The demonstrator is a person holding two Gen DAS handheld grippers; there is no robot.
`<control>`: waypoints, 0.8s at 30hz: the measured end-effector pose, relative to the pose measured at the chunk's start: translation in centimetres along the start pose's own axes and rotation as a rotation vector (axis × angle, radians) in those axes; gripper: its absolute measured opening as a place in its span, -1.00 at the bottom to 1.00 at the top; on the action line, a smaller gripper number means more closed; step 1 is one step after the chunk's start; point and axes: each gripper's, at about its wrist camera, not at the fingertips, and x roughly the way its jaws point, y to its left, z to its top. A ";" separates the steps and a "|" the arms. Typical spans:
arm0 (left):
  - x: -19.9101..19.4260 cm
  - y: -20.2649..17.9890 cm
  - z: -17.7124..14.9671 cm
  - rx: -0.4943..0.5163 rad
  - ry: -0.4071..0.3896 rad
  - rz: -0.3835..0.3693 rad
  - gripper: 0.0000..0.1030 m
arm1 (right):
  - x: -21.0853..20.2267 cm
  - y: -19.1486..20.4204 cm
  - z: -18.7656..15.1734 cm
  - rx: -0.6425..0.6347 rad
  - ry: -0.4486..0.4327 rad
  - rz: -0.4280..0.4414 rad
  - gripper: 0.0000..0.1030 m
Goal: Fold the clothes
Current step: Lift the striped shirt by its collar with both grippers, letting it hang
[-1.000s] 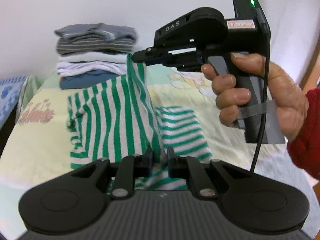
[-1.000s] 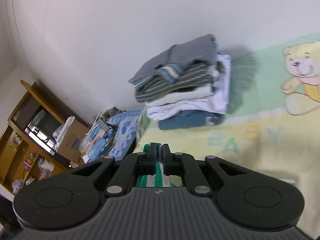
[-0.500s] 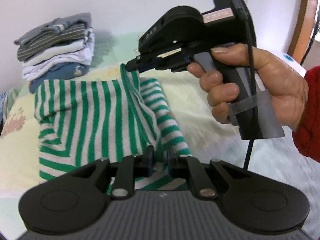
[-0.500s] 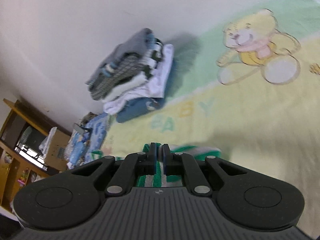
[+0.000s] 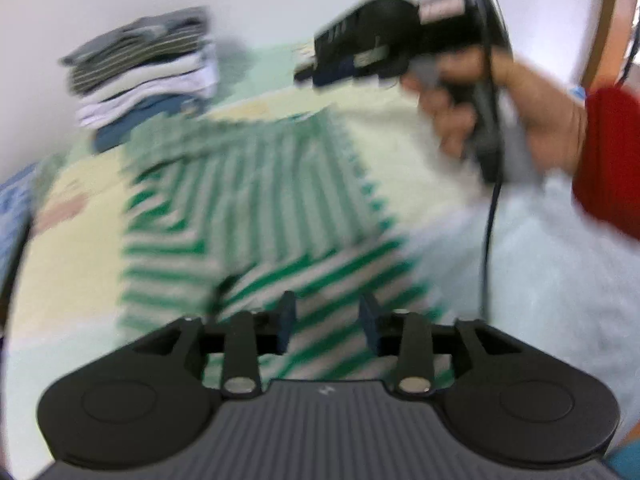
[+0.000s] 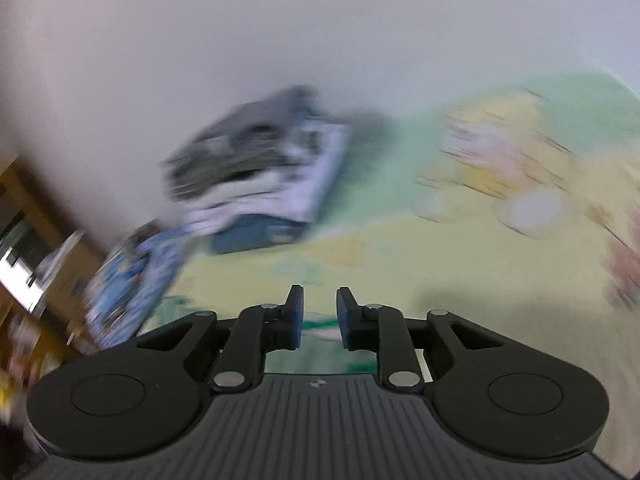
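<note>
Bedspread (image 5: pixel 80 240) holds striped shirt (image 5: pixel 248 200); both tongs (image 5: pixel 327 322) (image 6: pixel 319 316) gape, empty.

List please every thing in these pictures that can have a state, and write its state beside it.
left gripper: open, holds nothing, just above the garment.
right gripper: open, holds nothing, raised above the bed.
green striped garment: released, lying partly folded on the bed.
stack of clothes: folded, piled near the wall.
bed cover: spread flat under the garment.
hand: closed around the right gripper's handle.
</note>
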 end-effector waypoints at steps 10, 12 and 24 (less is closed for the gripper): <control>-2.5 4.5 -7.8 -0.035 0.124 0.228 0.29 | 8.1 9.9 0.2 -0.367 0.156 0.129 -0.22; -2.5 4.9 -8.5 -0.050 0.122 0.248 0.31 | 9.1 9.8 0.2 -0.358 0.212 0.134 -0.73; -3.3 6.6 -10.6 -0.115 0.125 0.230 -0.52 | 11.5 8.4 -0.3 -0.314 0.183 -0.130 -0.94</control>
